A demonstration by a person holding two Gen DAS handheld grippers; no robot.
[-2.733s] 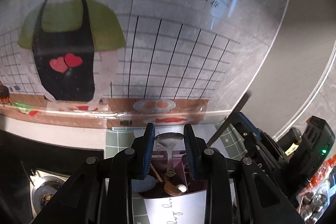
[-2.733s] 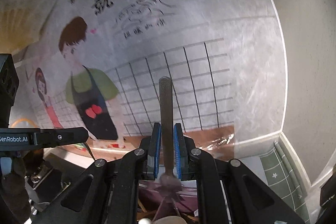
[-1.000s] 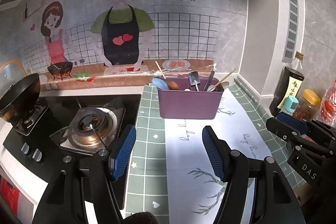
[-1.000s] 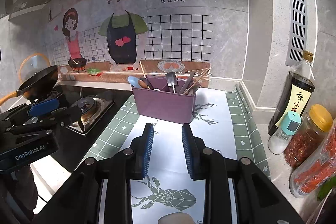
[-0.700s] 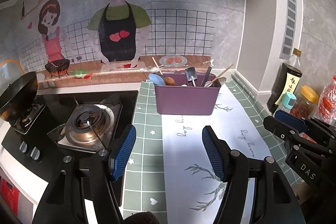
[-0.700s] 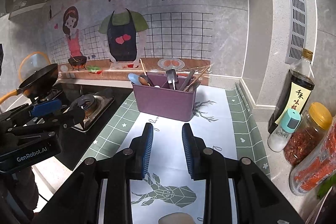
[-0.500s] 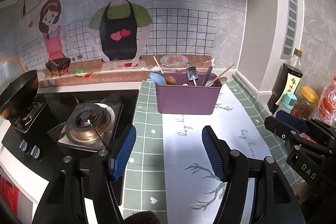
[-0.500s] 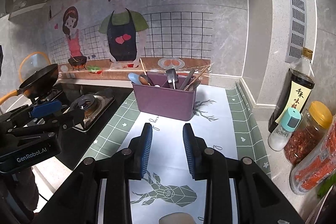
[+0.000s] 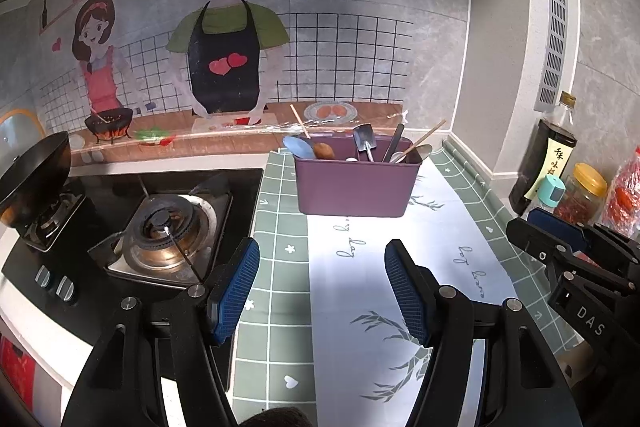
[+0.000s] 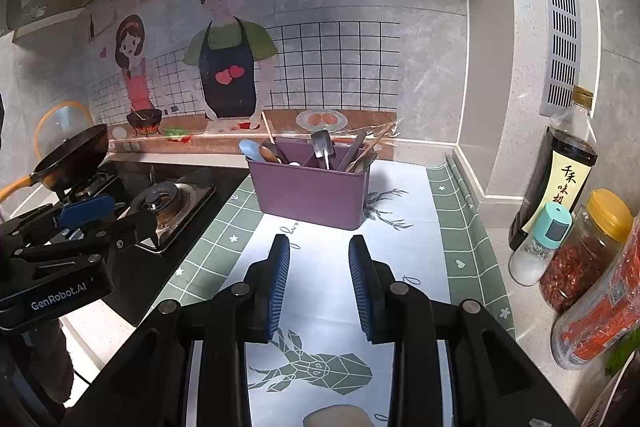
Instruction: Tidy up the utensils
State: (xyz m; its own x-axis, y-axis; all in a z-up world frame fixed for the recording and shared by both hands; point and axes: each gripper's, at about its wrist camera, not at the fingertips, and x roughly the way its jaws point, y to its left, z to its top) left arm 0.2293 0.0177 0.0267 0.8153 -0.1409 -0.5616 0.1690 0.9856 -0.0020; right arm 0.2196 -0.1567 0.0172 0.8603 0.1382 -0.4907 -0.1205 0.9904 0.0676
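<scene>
Gas stove (image 9: 168, 227) at left of tabletop (image 10: 536, 319); black pan (image 10: 76, 155) with orange handle on far burner. Green grid mat (image 9: 276, 211) beside stove, white printed mat (image 10: 340, 247) with deer and bamboo drawings laid over it. Wall mural (image 10: 228, 67): cartoon boy in dark apron, girl in pink, Chinese lettering above. At right, against wall: dark sauce bottle (image 10: 560, 163), small shaker with teal cap (image 10: 540, 247), yellow-lidded jar of chilli flakes (image 10: 588, 247), red-filled packet (image 10: 600, 315). White vent grille (image 10: 560, 15) above.
</scene>
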